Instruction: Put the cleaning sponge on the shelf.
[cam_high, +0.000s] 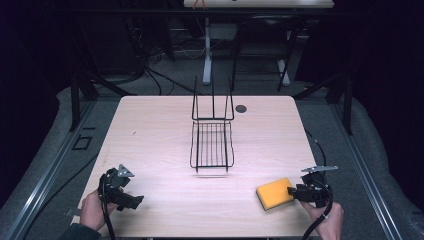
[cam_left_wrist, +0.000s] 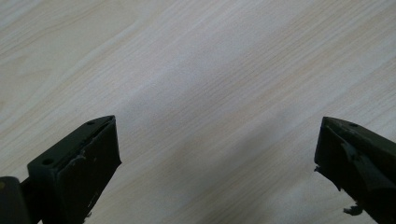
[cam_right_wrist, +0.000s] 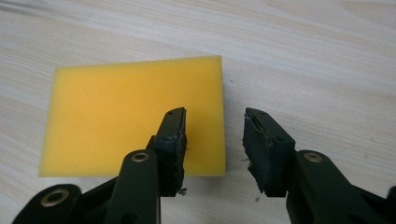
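Right gripper (cam_high: 294, 190) at the near right of the table (cam_high: 150, 130), jaws partly apart and straddling the right edge of the yellow sponge (cam_right_wrist: 130, 116), one jaw over the foam, the other over bare wood; no clamp yet. Sponge flat on the table, well apart from the black wire rack (cam_high: 212, 145) at the middle. Left gripper (cam_high: 131, 202) wide apart over bare wood, holding nothing. Probably the approach to a grasp; next, lowering and closing on the edge.

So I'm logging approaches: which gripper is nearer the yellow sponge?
Right. The right gripper is at the sponge's edge; the left gripper sits far across the table.
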